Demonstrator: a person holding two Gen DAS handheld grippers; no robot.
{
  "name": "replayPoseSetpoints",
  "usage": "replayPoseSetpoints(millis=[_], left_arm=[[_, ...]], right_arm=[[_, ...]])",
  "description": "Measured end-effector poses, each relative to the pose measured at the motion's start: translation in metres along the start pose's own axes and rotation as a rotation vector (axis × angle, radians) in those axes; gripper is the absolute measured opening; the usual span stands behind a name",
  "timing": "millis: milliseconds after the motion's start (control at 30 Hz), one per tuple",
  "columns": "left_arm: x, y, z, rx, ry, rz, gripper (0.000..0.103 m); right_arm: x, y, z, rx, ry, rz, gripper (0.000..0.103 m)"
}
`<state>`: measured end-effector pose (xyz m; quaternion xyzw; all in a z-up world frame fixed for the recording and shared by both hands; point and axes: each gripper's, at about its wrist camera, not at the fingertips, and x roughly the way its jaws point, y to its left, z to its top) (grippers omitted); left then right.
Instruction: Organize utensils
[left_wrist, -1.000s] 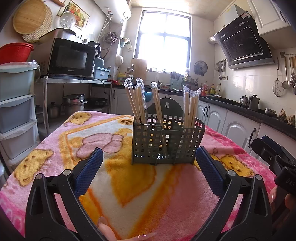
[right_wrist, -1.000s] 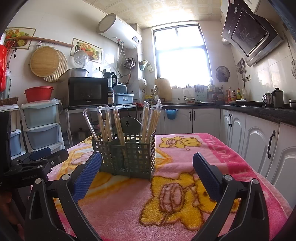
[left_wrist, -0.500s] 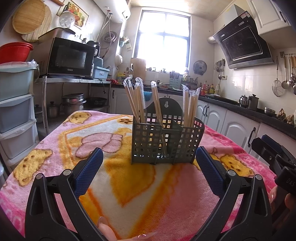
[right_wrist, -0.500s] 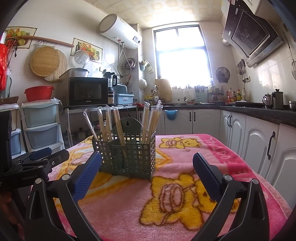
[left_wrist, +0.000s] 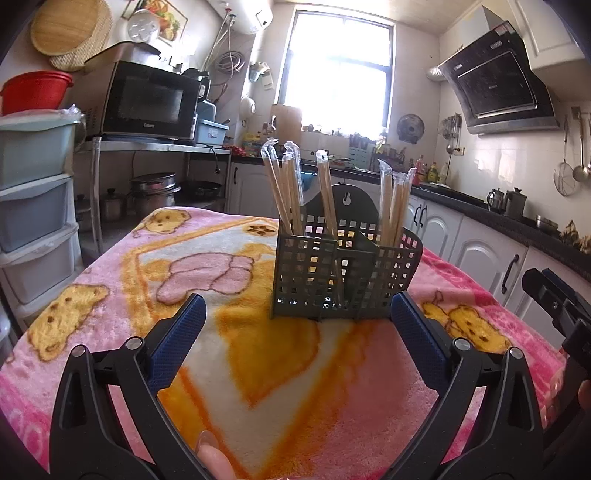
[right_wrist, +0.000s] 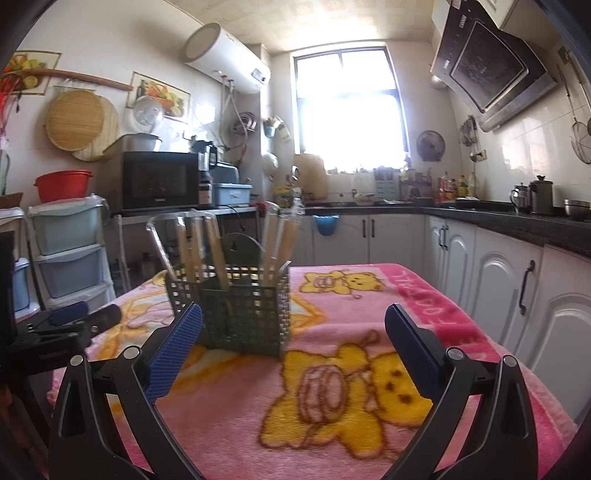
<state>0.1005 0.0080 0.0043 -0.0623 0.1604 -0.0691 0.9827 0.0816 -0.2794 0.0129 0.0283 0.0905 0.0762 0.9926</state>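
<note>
Both the left gripper and the right gripper hang with jaws spread wide, holding nothing. Just beyond them the grey utensil basket stands upright mid-blanket, wrapped chopsticks upright inside; their lower ends blur behind the mesh. Bare blanket surrounds the basket.

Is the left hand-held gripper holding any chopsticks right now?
No: the left hand-held gripper is open and empty, and the wrapped chopsticks all stand in the green basket ahead of it.

Table under a pink bear-print blanket, gray utensil caddy upright on it
</note>
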Motion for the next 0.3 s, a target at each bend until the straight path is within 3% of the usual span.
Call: replayPoseSetpoints(millis=[167, 233, 300], left_arm=[[0.012, 0.028, 0.02, -0.067, 0.104, 0.042, 0.093], [0.029, 0.049, 0.029, -0.071, 0.181, 0.101, 0.093], [0.057, 0.076, 0.036, -0.044, 0.263, 0.239, 0.093]], right_arm=[[0.022, -0.036, 0.012, 0.044, 0.106, -0.089, 0.097], [0.049, -0.057, 0.014, 0.037, 0.231, -0.173, 0.097], [0.09, -0.087, 0.008, 0.034, 0.398, -0.263, 0.097]])
